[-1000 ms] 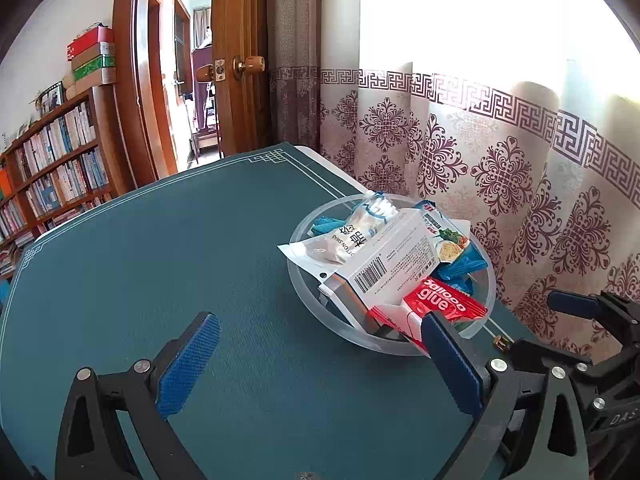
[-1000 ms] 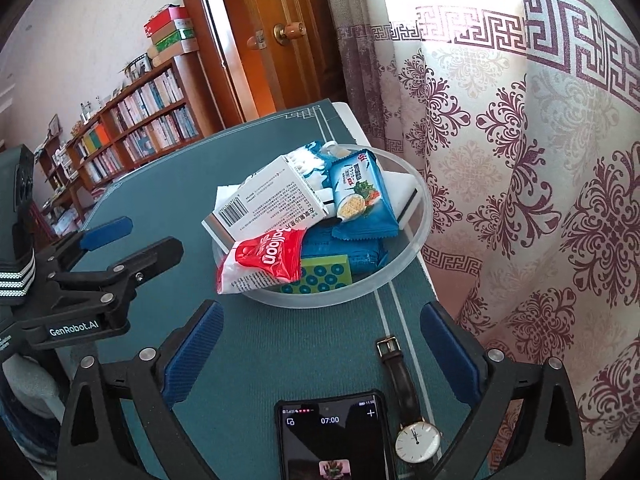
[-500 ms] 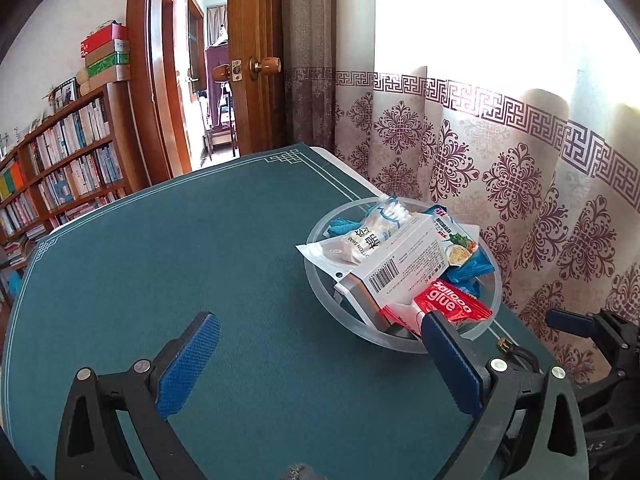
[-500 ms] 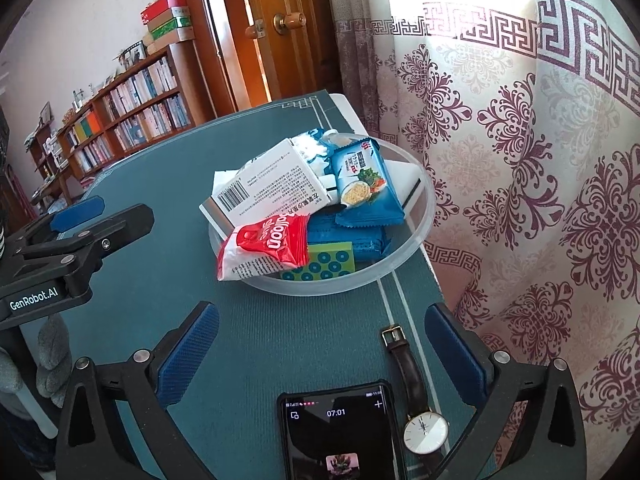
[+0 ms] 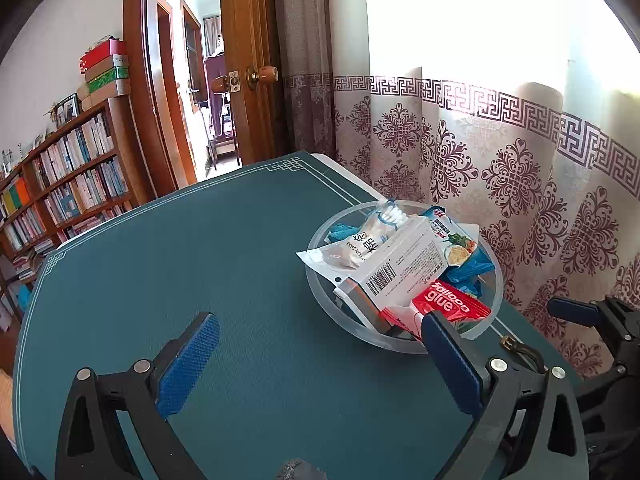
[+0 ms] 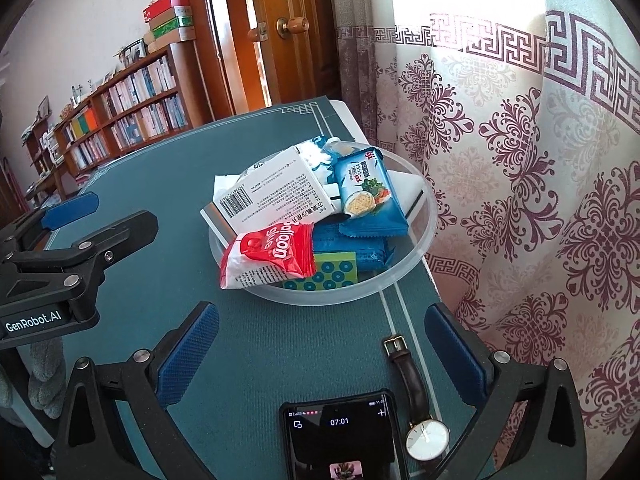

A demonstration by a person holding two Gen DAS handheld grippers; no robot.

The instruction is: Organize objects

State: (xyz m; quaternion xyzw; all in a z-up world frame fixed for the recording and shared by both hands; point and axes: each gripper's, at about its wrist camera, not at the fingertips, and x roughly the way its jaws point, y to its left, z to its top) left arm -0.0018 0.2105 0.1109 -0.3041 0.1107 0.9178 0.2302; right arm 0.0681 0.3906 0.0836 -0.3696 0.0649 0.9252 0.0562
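Note:
A clear plastic bowl (image 6: 416, 264) (image 5: 324, 300) stands near the table's right edge, piled with a white barcode box (image 6: 272, 200) (image 5: 400, 272), a red "balloon glue" packet (image 6: 272, 254) (image 5: 448, 304), a blue noodle packet (image 6: 368, 196) (image 5: 460, 246), a cotton swab bag (image 5: 356, 246) and a green dotted box (image 6: 332, 274). My left gripper (image 5: 316, 360) is open above the mat, left of and short of the bowl, nothing between its fingers. My right gripper (image 6: 320, 354) is open too, in front of the bowl and above the phone.
A black phone (image 6: 340, 436) and a brown-strapped wristwatch (image 6: 416, 396) lie on the green mat (image 5: 180, 264) near the front edge. A patterned curtain (image 6: 520, 160) hangs close on the right. A bookshelf (image 5: 60, 184) and open door (image 5: 248, 80) stand behind the table.
Both grippers have drawn back and up a little from the bowl; the view has swung slightly. Both stay open. The items in the bowl have not moved.

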